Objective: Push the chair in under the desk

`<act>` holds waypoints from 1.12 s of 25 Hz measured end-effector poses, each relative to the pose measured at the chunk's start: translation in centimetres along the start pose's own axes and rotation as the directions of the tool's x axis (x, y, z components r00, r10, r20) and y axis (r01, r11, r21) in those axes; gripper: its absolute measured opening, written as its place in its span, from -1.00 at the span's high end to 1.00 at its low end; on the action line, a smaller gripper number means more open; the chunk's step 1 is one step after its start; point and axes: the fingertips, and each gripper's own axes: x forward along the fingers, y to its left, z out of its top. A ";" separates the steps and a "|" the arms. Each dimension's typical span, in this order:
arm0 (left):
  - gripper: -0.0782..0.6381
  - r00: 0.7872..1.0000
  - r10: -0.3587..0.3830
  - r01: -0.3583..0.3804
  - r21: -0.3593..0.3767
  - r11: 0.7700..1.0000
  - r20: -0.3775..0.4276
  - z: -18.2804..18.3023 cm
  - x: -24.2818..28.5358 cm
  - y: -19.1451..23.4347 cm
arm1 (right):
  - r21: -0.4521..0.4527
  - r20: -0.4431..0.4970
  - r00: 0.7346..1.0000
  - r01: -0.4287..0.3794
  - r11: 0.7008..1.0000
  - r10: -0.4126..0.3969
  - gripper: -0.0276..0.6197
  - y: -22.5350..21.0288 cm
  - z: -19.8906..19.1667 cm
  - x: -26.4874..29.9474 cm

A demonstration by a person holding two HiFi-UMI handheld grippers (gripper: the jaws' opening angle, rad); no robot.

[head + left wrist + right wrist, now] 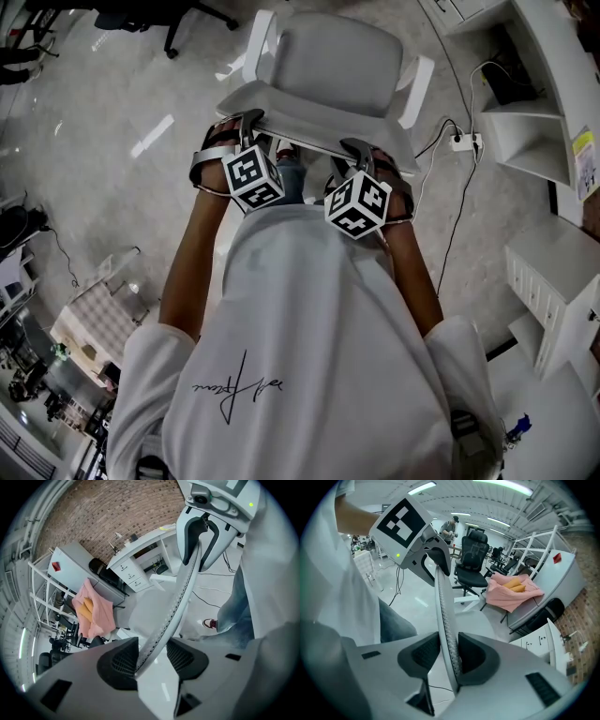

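The chair (pixel 337 66) stands at twelve o'clock from the person. The left gripper (pixel 239 127) and right gripper (pixel 361 155) each clamp its backrest rim, at seven and five o'clock.

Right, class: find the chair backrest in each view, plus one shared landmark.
Head view: chair backrest, upper centre.
Left gripper view: its edge curves from centre to top right.
Right gripper view: its edge stands upright, centre.
Landmark: pink cloth, in both gripper views only.
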 end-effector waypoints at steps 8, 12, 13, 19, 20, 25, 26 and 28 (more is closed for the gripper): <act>0.26 0.999 -0.028 0.026 0.064 0.998 0.037 0.8 1.7 2.5 | 0.080 -0.025 0.999 0.029 0.996 -0.028 0.50 -1.7 0.8 0.9; 0.26 0.997 -0.036 0.029 0.102 0.994 0.062 0.9 2.3 3.9 | 0.116 -0.040 0.998 0.061 0.991 -0.057 0.50 -2.3 1.6 1.4; 0.26 0.997 -0.036 0.028 0.112 0.993 0.069 0.9 2.5 4.2 | 0.124 -0.044 0.997 0.070 0.990 -0.065 0.50 -2.5 1.7 1.5; 0.26 0.993 -0.053 0.033 0.179 0.983 0.109 1.9 3.6 5.6 | 0.171 -0.068 0.992 0.120 0.978 -0.110 0.50 -3.6 1.8 2.1; 0.26 0.992 -0.055 0.033 0.191 0.981 0.114 2.0 3.7 5.8 | 0.177 -0.072 0.990 0.129 0.976 -0.118 0.50 -3.7 1.9 2.2; 0.27 0.987 -0.068 0.029 0.245 0.969 0.149 2.7 4.2 6.4 | 0.205 -0.090 0.985 0.162 0.965 -0.147 0.50 -4.3 1.8 2.3; 0.27 0.985 -0.066 0.024 0.255 0.967 0.159 3.0 4.2 6.6 | 0.212 -0.094 0.984 0.171 0.962 -0.154 0.49 -4.4 1.8 2.3; 0.27 0.982 -0.064 0.014 0.272 0.962 0.176 3.4 4.4 7.0 | 0.222 -0.101 0.980 0.191 0.956 -0.172 0.49 -4.7 1.8 2.4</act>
